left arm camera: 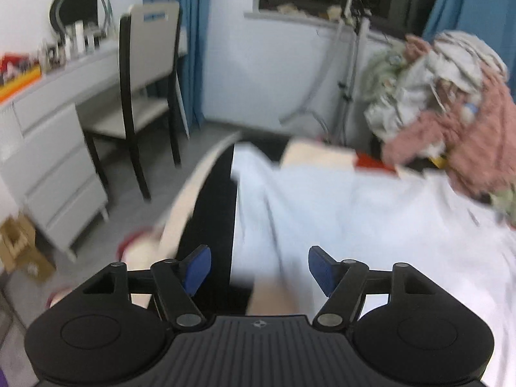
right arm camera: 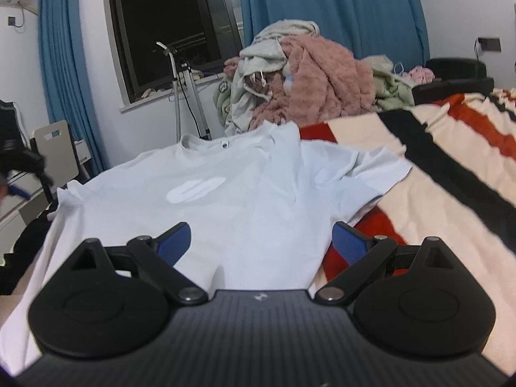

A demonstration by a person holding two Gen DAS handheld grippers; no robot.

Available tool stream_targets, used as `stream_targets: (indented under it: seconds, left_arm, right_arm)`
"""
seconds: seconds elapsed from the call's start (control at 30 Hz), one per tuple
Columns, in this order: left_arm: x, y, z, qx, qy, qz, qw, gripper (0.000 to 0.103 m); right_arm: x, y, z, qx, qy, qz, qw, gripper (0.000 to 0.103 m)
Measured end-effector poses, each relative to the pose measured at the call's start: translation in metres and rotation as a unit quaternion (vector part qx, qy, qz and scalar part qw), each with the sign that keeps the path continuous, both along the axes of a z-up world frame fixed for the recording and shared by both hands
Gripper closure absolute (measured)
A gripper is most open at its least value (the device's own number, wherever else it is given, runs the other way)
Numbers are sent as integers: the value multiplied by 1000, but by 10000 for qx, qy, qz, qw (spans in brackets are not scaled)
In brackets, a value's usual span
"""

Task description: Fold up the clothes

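A white T-shirt point(right arm camera: 225, 193) with a pale logo lies spread on the striped blanket point(right arm camera: 451, 187) of the bed, collar away from me, its right sleeve creased. My right gripper point(right arm camera: 261, 242) is open and empty, hovering over the shirt's near hem. My left gripper point(left arm camera: 259, 269) is open and empty above the shirt's left edge point(left arm camera: 322, 213), which hangs at the bed's side. The left wrist view is blurred. The left gripper point(right arm camera: 19, 174) also shows in the right wrist view at the far left.
A pile of unfolded clothes point(right arm camera: 300, 84), pink, grey and green, sits at the bed's far end. A chair point(left arm camera: 148, 96), a grey dresser point(left arm camera: 54, 161) and a cardboard box point(left arm camera: 22, 245) stand left of the bed. A metal stand point(right arm camera: 187, 96) is by the window.
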State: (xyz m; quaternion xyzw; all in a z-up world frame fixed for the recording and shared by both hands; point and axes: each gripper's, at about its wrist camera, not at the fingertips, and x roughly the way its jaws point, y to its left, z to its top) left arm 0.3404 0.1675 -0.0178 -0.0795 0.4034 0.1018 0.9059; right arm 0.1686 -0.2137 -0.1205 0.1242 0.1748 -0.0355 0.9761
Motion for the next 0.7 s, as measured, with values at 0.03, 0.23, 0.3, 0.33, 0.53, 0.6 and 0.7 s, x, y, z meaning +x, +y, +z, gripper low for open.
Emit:
stream_targets:
  seconds: [0.03, 0.23, 0.3, 0.33, 0.53, 0.6, 0.7]
  left_arm:
    - [-23, -2, -1, -121, 174, -109, 9997, 34]
    - [-149, -28, -19, -525, 914, -899, 9904, 36]
    - [-176, -39, -25, -506, 1123, -1144, 9858, 37]
    - [-185, -46, -27, -453, 1262, -1255, 9830, 38]
    - [-224, -80, -32, -185, 1821, -1797, 9666, 50]
    - [-235, -88, -32, -143, 1997, -1980, 9595, 51]
    - [-248, -99, -38, 144, 2267, -2132, 9502, 51]
  right_arm:
    - [-5, 0, 4, -32, -46, 0, 10000, 7]
    - [-43, 3, 22, -284, -168, 53, 9994, 7]
    - [-54, 4, 26, -328, -127, 61, 9994, 7]
    - [-59, 4, 29, -322, -114, 58, 9994, 7]
    - [-75, -6, 35, -97, 17, -153, 9998, 7]
    - [-76, -11, 33, 2, 74, -228, 9997, 7]
    - [-78, -17, 31, 150, 160, -341, 9992, 7]
